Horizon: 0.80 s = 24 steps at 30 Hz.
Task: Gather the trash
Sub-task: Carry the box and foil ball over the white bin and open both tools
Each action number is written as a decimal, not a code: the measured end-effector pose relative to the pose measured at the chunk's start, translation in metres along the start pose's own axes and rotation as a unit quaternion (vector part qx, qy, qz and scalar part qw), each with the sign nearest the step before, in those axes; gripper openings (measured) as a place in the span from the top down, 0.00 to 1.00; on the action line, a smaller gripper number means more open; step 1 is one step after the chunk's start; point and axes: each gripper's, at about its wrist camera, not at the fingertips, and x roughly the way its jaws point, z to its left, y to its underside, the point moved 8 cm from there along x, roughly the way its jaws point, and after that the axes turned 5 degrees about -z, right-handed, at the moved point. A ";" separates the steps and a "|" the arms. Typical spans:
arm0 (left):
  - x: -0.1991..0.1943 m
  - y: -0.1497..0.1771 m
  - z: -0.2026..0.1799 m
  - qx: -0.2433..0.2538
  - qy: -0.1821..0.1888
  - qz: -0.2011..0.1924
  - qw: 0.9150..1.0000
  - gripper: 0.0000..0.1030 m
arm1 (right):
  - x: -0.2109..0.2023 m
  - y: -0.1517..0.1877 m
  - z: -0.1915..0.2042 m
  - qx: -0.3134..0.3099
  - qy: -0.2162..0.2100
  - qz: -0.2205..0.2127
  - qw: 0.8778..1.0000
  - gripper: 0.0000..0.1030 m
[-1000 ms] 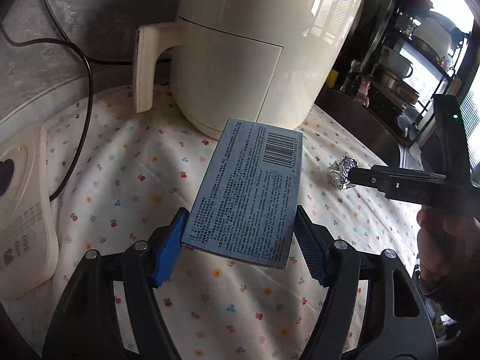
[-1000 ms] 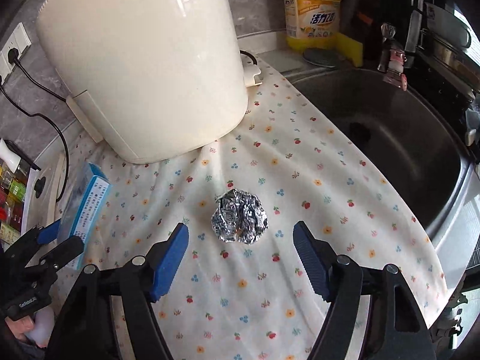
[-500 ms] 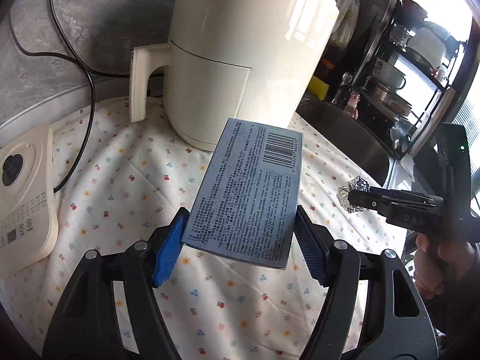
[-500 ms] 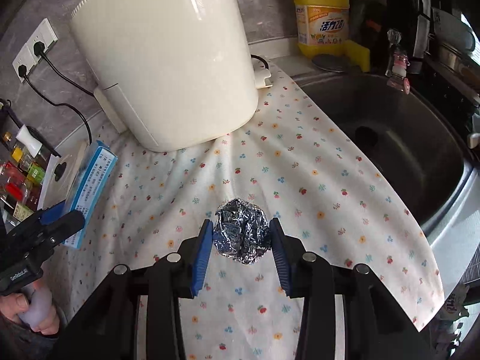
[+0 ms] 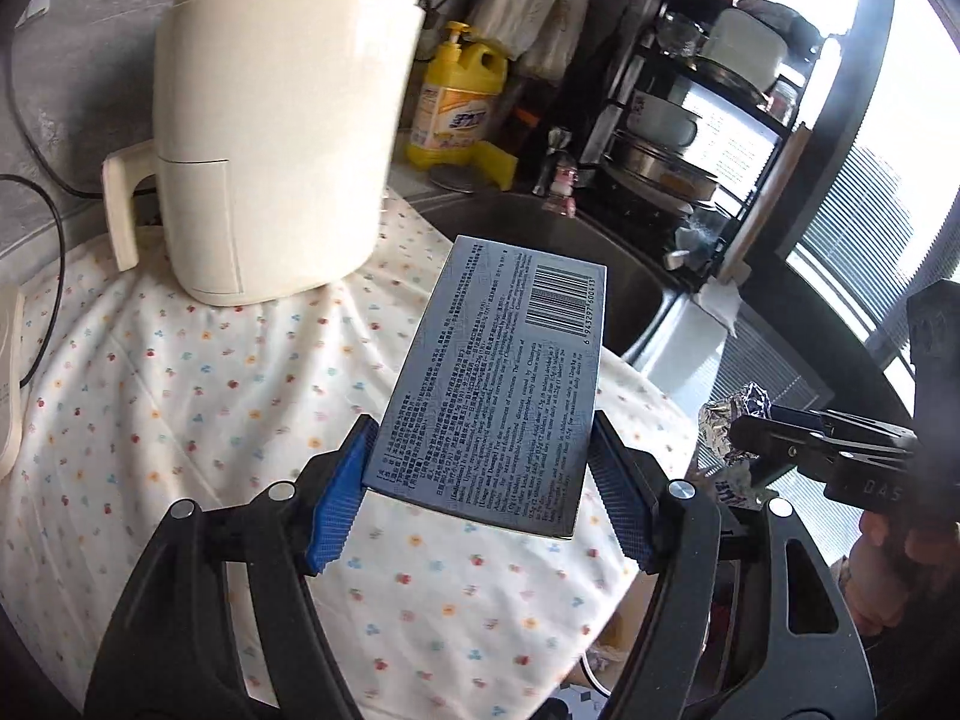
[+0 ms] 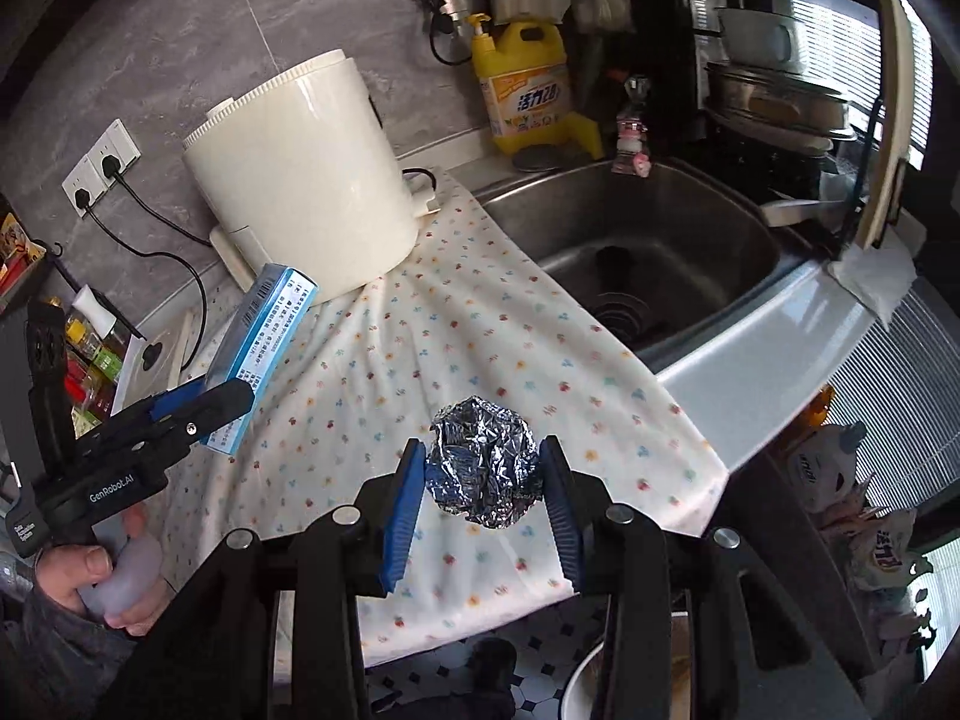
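Both grippers loaded, both lifted clear of the floral cloth [image 6: 480, 324]. Left gripper [image 5: 480, 480] clamps the blue carton [image 5: 504, 384] by its 2 long edges near the bottom, barcode end jutting forward, likely so the flat box cannot pivot. Right gripper [image 6: 483, 480] pinches the foil ball [image 6: 483, 462] across its middle, pads pressed into the crumple. Both pieces hang at the counter's front edge; a round container rim [image 6: 576, 684] shows below, possibly the drop point.
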 end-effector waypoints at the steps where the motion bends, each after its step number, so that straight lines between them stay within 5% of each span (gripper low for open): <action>1: 0.001 0.003 -0.011 0.004 0.004 0.003 1.000 0.32 | -0.007 0.005 -0.010 0.006 0.003 0.000 1.000 0.62; 13: 0.010 0.064 -0.122 0.025 0.040 0.050 0.998 0.32 | -0.066 0.070 -0.107 0.051 0.031 0.020 0.998 0.62; 24: 0.028 0.140 -0.180 0.037 0.048 0.121 0.991 0.32 | -0.077 0.146 -0.161 0.092 0.030 0.066 0.993 0.54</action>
